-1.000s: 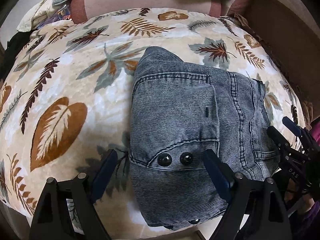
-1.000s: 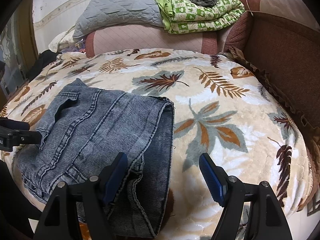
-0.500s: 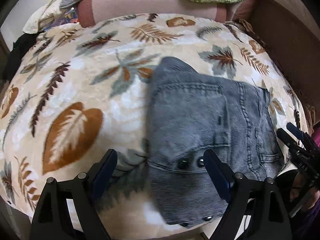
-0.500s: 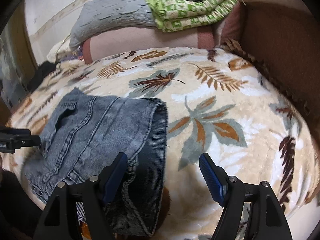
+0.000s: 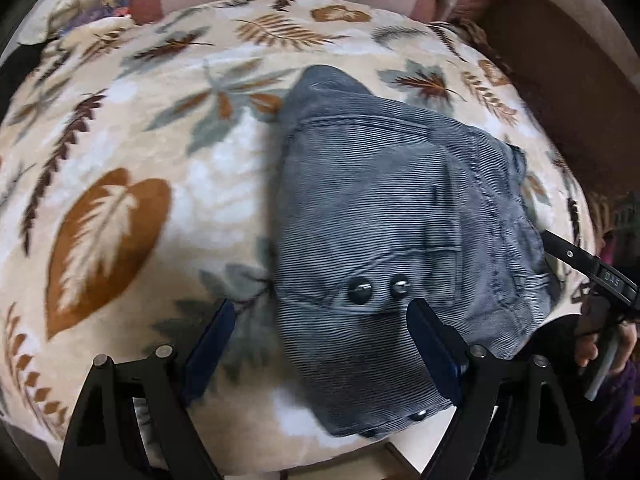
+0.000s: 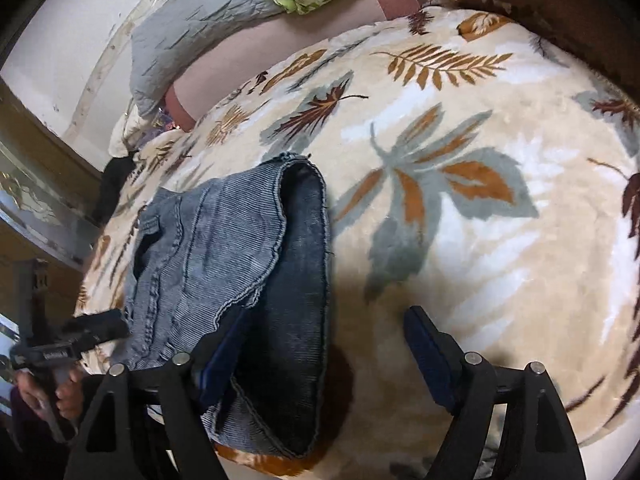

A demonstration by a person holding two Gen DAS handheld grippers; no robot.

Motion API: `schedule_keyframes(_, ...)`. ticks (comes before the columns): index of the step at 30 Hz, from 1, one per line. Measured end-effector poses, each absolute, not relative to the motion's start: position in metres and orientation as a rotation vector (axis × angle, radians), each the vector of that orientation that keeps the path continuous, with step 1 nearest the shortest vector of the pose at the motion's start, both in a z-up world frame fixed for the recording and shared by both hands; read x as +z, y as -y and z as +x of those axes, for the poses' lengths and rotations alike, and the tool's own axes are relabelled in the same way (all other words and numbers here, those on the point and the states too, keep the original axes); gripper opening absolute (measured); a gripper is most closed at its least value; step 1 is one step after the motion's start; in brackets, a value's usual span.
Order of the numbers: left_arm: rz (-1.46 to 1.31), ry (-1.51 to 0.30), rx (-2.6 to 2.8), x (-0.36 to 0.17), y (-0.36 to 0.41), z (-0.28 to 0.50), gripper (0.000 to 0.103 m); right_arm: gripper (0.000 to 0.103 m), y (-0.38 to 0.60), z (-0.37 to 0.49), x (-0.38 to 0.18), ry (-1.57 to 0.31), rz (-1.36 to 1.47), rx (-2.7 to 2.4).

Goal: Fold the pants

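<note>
Right hand-held gripper point(image 6: 320, 364) was the thing that moved most over that last second: it rolled hard, so the whole bed tilted in its view, and it dipped closer to the folded jeans point(image 6: 240, 280). Its jaws were opening as it went. The left blue pad point(image 6: 224, 356) sat right at the hem edge of the denim stack, but the pads weren't pressing on anything, so nothing was gripped.

Left hand-held gripper point(image 5: 320, 348) barely shifted, just tipped a bit. Its jaws stood wide apart and empty, hanging over the near edge of the jeans point(image 5: 400, 232), with the two metal rivets point(image 5: 378, 286) just ahead of its right pad point(image 5: 432, 348). The denim bundle lay flat between the two grippers, on the leaf-print blanket point(image 5: 120, 200) of the bed, close to the front edge.

My read: the fold looked basically done, compact and squared off, and both tools had let go. Could've been a last tidy-up of that loose hem on the right side, or just backing off. Can't tell which from this.
</note>
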State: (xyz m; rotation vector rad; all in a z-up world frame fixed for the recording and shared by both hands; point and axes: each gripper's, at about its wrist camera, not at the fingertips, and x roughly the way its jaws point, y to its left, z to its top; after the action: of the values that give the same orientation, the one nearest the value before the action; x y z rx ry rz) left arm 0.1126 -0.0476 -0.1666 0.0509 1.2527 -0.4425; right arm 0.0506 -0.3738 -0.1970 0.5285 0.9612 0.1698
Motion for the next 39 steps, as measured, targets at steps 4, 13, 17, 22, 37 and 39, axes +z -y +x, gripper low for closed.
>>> schedule_keyframes(4,0.036,-1.284,-0.474,-0.175,0.056,0.116,0.088,0.082,0.366,0.057,-0.197,-0.967,0.575,0.232)
schedule_keyframes(13,-0.012,-1.270,-0.494,-0.171,0.054,0.119,0.088,0.083,0.340,0.072,-0.200,-1.025,0.574,0.300)
schedule_keyframes(17,-0.043,-1.280,-0.498,-0.178,0.058,0.125,0.088,0.083,0.325,0.079,-0.199,-1.030,0.519,0.342)
schedule_keyframes(22,-0.079,-1.274,-0.515,-0.181,0.058,0.127,0.087,0.077,0.309,0.083,-0.196,-1.019,0.470,0.387)
schedule_keyframes(37,-0.084,-1.192,-0.550,-0.168,0.055,0.122,0.033,0.032,0.284,0.069,-0.168,-0.857,0.280,0.352)
schedule_keyframes(39,-0.081,-1.171,-0.549,-0.162,0.054,0.121,0.029,0.031,0.279,0.064,-0.160,-0.802,0.267,0.362)
